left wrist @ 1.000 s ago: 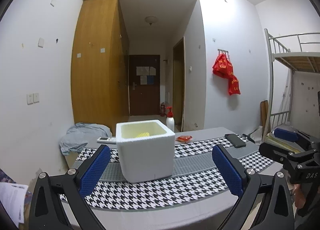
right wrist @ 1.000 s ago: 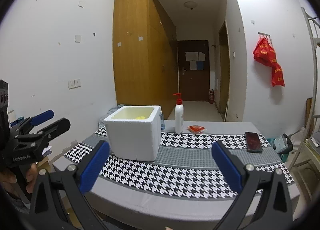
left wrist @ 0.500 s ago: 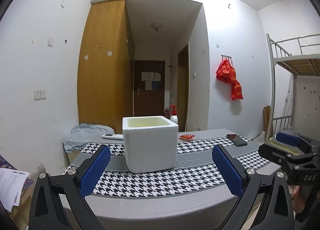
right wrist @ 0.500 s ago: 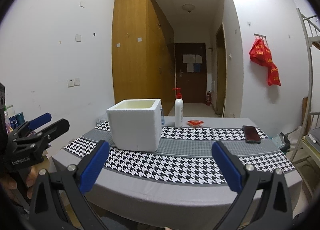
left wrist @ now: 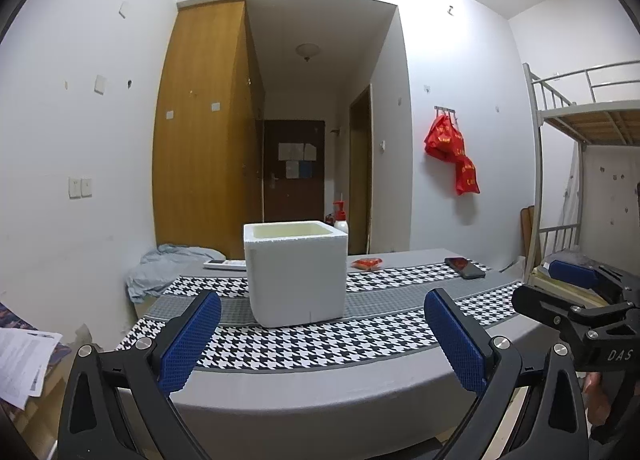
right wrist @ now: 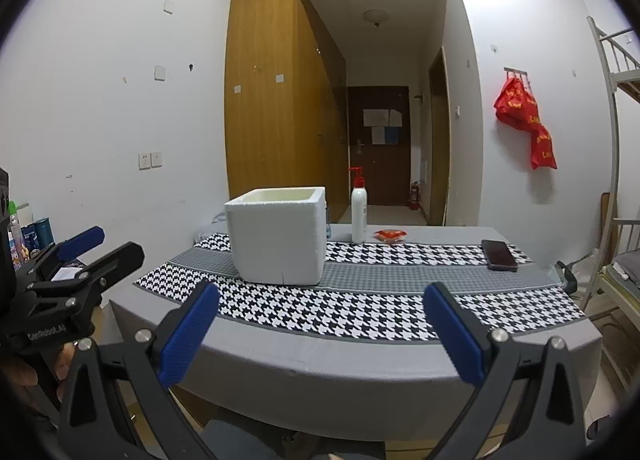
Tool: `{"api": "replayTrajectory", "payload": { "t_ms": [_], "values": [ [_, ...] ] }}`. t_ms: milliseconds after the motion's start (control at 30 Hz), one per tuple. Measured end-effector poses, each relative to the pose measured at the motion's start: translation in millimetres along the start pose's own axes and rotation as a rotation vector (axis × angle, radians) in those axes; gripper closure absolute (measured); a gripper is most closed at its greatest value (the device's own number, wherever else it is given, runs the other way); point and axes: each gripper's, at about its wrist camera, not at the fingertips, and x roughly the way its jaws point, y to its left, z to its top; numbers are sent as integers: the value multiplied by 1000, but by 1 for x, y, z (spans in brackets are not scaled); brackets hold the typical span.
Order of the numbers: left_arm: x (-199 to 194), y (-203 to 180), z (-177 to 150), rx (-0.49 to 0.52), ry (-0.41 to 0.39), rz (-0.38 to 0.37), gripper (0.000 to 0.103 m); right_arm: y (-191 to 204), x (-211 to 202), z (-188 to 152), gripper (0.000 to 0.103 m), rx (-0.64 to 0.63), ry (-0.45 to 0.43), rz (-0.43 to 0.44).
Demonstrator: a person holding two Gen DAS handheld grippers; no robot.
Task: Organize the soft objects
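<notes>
Facing the white square foam box (left wrist: pixel 295 274), both tongs are held back off the near edge of the worktop (right wrist: pixel 360 360), w/ nothing touched. The left tongs (left wrist: pixel 320 334) are spread wide, blue pads far apart, nothing between them; the right tongs (right wrist: pixel 318 334) likewise gape empty. Each pair is seen from the other's camera, off to the side and low, approx. level w/ the worktop edge.

The box stands open-topped on the grey band of the black-and-white houndstooth runner (right wrist: pixel 360 308), left of centre. Its inside can't be seen from this low angle, so whether soft items lie in it can't be told. Behind the box, to the right, a white pump bottle w/ red top (right wrist: pixel 359 210) stands upright; further right of it a small red-orange soft packet (right wrist: pixel 390 235) lies flat. A dark phone (right wrist: pixel 498 255) lies well right of the box. A pale blue crumpled cloth (left wrist: pixel 168 268) is heaped behind-left of the box.

Judged: the box is prob. the bin for soft things, kept open and central so either side can reach it; the packet looks the likeliest item left out.
</notes>
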Motion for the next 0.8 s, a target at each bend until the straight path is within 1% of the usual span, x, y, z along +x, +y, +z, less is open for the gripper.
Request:
{"api": "replayTrajectory", "payload": {
  "t_ms": [200, 433, 800],
  "values": [
    [0, -4, 2, 7, -1, 1, 1, 0, -2, -3, 0, -4, 0, 1],
    [7, -5, -3, 7, 26, -5, 1, -8, 5, -7, 0, 24, 17, -2],
    [5, -2, -3, 1, 25, 2, 1, -1, 5, -8, 0, 2, 24, 7]
  ]
}}
